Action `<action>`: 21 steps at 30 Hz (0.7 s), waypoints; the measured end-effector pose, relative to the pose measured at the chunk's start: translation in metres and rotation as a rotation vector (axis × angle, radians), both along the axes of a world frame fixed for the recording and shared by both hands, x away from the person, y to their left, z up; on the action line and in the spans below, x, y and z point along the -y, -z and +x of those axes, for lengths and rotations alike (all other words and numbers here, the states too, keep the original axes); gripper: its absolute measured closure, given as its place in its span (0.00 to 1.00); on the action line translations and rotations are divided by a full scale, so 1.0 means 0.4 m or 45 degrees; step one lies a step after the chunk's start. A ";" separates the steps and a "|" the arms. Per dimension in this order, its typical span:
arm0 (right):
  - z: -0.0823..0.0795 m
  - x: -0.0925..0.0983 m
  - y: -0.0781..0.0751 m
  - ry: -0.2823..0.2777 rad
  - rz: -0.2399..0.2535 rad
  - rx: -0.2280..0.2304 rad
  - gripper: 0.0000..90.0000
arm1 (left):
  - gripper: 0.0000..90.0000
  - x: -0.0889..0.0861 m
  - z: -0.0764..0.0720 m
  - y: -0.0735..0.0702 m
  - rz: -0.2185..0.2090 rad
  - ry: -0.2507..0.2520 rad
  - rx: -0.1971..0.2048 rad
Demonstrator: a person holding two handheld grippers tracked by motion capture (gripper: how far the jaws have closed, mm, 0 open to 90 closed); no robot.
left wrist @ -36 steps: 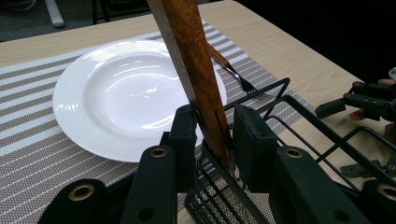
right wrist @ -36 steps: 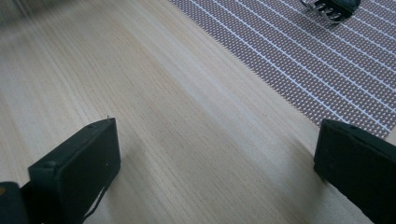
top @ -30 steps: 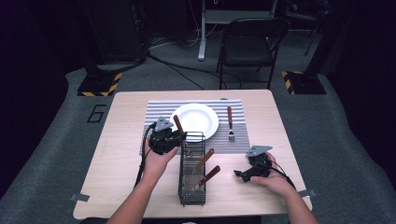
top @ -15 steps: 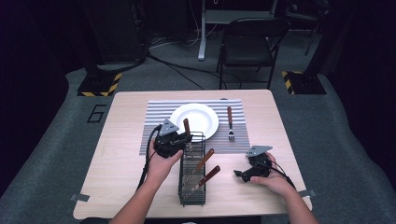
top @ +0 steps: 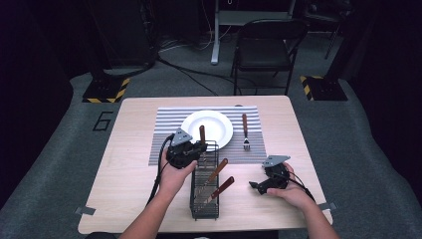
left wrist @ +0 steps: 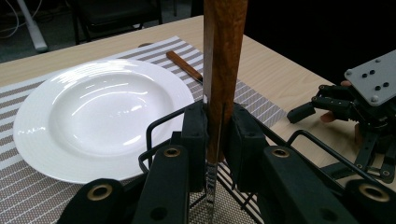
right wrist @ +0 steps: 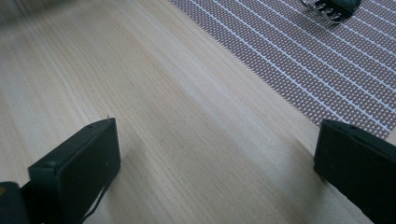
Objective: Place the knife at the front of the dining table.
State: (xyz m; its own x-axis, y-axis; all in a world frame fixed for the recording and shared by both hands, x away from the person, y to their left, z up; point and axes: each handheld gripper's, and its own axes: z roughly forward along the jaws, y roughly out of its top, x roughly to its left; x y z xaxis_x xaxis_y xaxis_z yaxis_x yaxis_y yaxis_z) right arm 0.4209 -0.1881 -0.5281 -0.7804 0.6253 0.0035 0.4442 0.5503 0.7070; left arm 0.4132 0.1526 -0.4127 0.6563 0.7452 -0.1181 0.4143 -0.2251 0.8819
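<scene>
My left tongs (left wrist: 215, 140) clamp a wooden-handled utensil (left wrist: 223, 70) at center frame; my right tongs (right wrist: 215, 172) gape empty over the pale surface (top: 134, 164), a dark room and chair (top: 266, 47) beyond.

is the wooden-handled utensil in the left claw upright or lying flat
Upright: the wooden-handled utensil stands vertical between the shut pads of the left claw, handle up, over the wire basket.
</scene>
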 end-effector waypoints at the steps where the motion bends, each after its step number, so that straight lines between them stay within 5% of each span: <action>1: 0.000 0.000 0.000 0.000 0.000 -0.001 0.00 | 0.86 0.002 0.000 0.004 0.008 0.000 -0.006; 3: 0.000 0.000 0.000 0.000 0.000 0.000 0.00 | 0.87 0.007 0.003 0.019 0.054 0.002 -0.036; 21: 0.000 0.000 0.000 0.000 0.000 0.000 0.00 | 0.89 0.002 0.000 0.011 0.042 0.007 -0.023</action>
